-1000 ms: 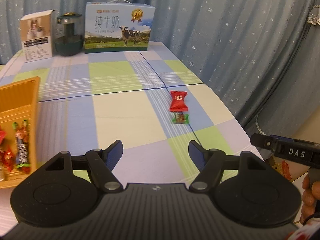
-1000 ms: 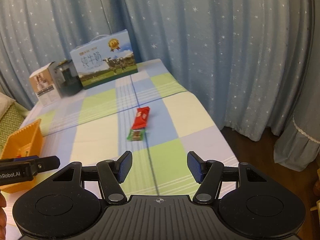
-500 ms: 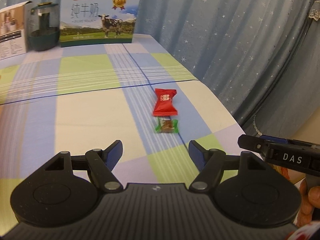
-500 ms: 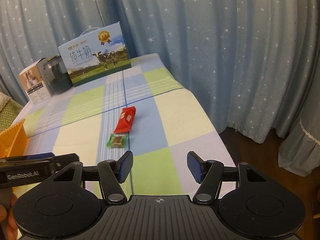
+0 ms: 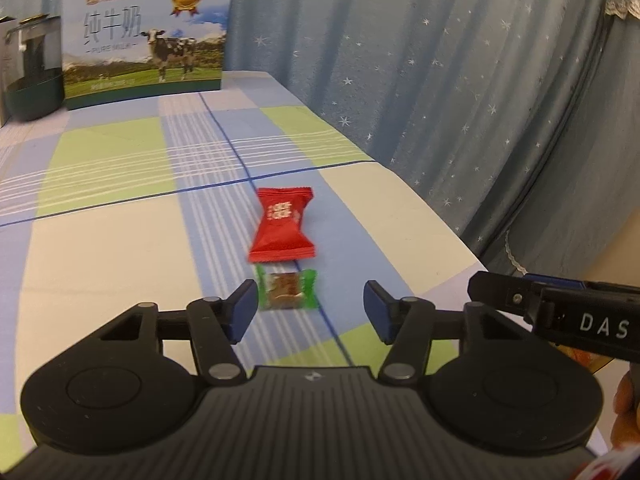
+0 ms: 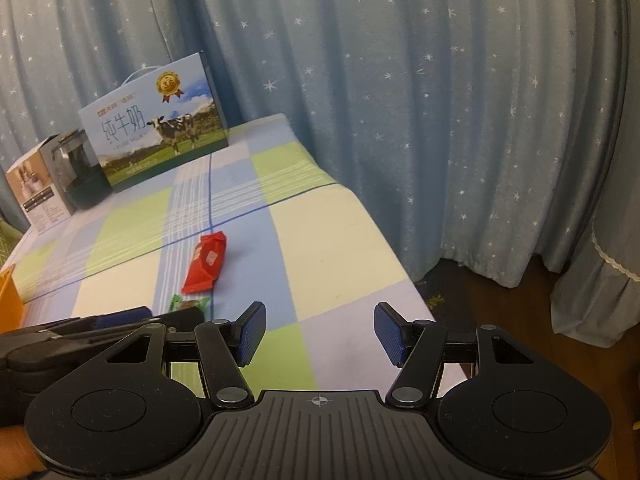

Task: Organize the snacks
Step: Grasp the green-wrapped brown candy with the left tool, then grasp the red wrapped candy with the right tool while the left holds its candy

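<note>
1. Left claw (image 5: 310, 306) is spread wide with nothing in it, low over the tabletop (image 5: 120, 248), and the green-wrapped candy (image 5: 287, 289) sits just ahead between its blue pads, closer to the left one.
2. Right claw (image 6: 319, 333) is also released and empty, hanging near the right edge of the tabletop, off to the right of the snacks.
3. Red snack packet (image 5: 283, 224) lies just beyond the green candy, on the blue stripe of the checked cloth; can't tell if they touch.
4. Way at the back: a milk carton box (image 5: 146, 36) with a cow on it, a dark green appliance (image 5: 30, 68) beside it, star-print curtain (image 5: 440, 80) behind.
5. An orange basket (image 6: 9, 296) corner peeks in at the far left of the right view.
</note>
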`<state>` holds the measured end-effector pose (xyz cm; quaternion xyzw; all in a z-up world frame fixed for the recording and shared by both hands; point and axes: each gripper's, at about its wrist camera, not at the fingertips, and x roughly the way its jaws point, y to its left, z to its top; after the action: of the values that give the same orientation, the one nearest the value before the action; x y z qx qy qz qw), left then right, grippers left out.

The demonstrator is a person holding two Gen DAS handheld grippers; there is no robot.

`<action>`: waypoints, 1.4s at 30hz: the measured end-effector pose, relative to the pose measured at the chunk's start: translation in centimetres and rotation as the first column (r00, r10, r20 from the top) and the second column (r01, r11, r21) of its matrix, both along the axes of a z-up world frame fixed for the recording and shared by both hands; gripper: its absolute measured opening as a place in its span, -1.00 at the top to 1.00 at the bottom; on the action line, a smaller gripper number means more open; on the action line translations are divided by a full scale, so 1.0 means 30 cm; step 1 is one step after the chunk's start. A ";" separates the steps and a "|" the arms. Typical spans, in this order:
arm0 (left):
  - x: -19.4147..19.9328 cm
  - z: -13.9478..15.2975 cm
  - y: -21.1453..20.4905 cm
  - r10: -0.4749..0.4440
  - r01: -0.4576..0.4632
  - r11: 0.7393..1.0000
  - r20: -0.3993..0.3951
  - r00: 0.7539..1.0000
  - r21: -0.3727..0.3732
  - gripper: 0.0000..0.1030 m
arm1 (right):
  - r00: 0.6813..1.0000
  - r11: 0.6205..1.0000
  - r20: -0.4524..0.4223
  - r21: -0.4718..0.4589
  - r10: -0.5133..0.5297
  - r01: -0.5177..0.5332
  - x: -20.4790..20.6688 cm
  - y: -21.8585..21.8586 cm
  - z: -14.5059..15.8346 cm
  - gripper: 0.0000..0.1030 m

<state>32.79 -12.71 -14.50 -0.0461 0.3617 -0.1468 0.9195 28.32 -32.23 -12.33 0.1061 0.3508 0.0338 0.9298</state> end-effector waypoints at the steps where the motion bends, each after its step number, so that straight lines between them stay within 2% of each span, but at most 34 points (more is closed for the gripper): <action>1: 0.005 -0.007 -0.011 0.001 -0.001 1.000 0.006 1.000 0.013 0.02 | 1.000 1.000 0.000 0.000 -0.002 0.002 0.005 -0.002 -0.003 -0.18; 5: 0.029 -0.030 -0.036 0.022 -0.024 0.997 0.028 0.999 0.074 0.13 | 1.000 1.000 -0.001 -0.008 -0.005 0.005 0.021 -0.001 -0.011 -0.18; 12: 0.049 -0.067 -0.001 0.048 -0.049 0.996 0.015 0.999 0.075 0.21 | 1.000 1.000 -0.009 -0.015 -0.003 0.003 0.028 0.003 -0.032 -0.18; 21: 0.057 -0.068 0.046 0.006 -0.007 0.998 0.027 1.000 0.063 0.51 | 1.000 1.000 -0.018 -0.018 0.016 -0.017 0.043 0.041 -0.047 -0.18; 22: 0.054 -0.063 0.051 0.002 -0.004 0.998 0.029 1.000 0.066 0.59 | 1.000 1.000 -0.018 -0.018 0.020 -0.020 0.046 0.047 -0.047 -0.18; 27: 0.028 -0.044 0.110 0.021 -0.022 0.997 0.017 1.000 0.077 0.59 | 0.999 0.999 -0.006 -0.012 0.053 -0.053 0.073 0.093 -0.044 -0.18; 36: -0.017 -0.012 0.302 0.137 -0.140 0.983 0.027 0.990 0.118 0.59 | 0.984 0.985 0.036 -0.002 0.174 -0.174 0.196 0.257 -0.064 -0.18; 42: -0.038 -0.014 0.373 0.145 -0.147 0.979 0.028 0.989 0.139 0.59 | 0.980 0.980 0.020 -0.025 0.197 -0.196 0.312 0.345 -0.118 -0.17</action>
<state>31.65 -1.51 -14.93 -0.0063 0.3584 -0.0534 0.9320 37.68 -21.89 -15.88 0.0598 0.3496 0.1225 0.9269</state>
